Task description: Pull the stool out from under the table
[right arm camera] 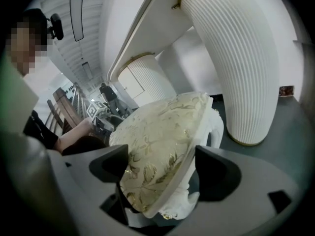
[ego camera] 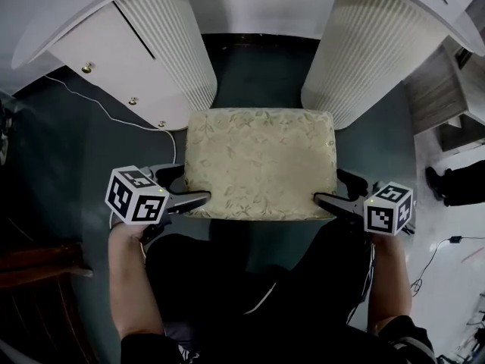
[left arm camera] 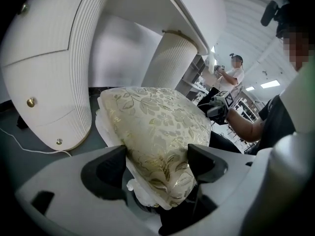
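Note:
The stool (ego camera: 261, 161) has a cream cushion with a gold leaf pattern and a white frame. It stands on the dark floor, just in front of the two fluted white table pedestals. My left gripper (ego camera: 193, 184) is at its near left corner. In the left gripper view the cushion (left arm camera: 152, 127) fills the gap and both jaws of the left gripper (left arm camera: 157, 161) press on it. My right gripper (ego camera: 331, 186) is at the near right corner. There the stool's corner (right arm camera: 157, 141) lies between the wide-spread jaws of the right gripper (right arm camera: 160, 163), with a thin gap at the outer jaw.
The left pedestal (ego camera: 174, 44) and the right pedestal (ego camera: 364, 44) flank the stool's far end under the white tabletop. A thin white cable (ego camera: 98, 108) runs over the floor at the left. Dark wooden furniture (ego camera: 38, 264) is at the near left, and a person (left arm camera: 231, 75) stands far off.

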Demonstrator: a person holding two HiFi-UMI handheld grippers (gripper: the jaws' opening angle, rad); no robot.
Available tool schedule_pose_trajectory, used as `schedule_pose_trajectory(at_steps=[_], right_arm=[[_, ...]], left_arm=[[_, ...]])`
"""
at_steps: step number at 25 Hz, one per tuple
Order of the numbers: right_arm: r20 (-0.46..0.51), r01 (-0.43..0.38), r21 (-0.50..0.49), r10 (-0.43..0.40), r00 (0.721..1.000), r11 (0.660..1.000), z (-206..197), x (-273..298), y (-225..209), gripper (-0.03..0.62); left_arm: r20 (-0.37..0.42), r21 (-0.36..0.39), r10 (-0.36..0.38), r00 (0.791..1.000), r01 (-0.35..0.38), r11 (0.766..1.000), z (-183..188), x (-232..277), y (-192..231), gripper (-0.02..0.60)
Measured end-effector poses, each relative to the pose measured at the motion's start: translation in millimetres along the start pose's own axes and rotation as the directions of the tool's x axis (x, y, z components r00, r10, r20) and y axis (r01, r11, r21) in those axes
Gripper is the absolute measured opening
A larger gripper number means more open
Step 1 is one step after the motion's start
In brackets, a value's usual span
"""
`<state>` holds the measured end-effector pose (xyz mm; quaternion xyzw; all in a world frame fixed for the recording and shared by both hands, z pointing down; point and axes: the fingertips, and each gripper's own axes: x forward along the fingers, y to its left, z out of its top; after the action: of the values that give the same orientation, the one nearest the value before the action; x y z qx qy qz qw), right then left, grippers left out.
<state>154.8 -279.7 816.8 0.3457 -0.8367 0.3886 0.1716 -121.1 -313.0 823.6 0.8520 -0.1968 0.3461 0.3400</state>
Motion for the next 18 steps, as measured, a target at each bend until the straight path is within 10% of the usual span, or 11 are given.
schedule_pose_trajectory(at_steps=[8,18], right_arm=[[-0.084,-0.061,-0.125,0.051,0.995,0.990,14,4,-8,0.459],[0.209,0.099,-0.302,-0.035,0.977,0.948,102,-9,2,0.258]], left_arm=[[-0.036,-0.001,0.014,0.999,-0.014,1.000,-1,-3,-1,0.394],[0.063,0.240,0.213,0.975,-0.222,0.945,37,-28,22,0.249]])
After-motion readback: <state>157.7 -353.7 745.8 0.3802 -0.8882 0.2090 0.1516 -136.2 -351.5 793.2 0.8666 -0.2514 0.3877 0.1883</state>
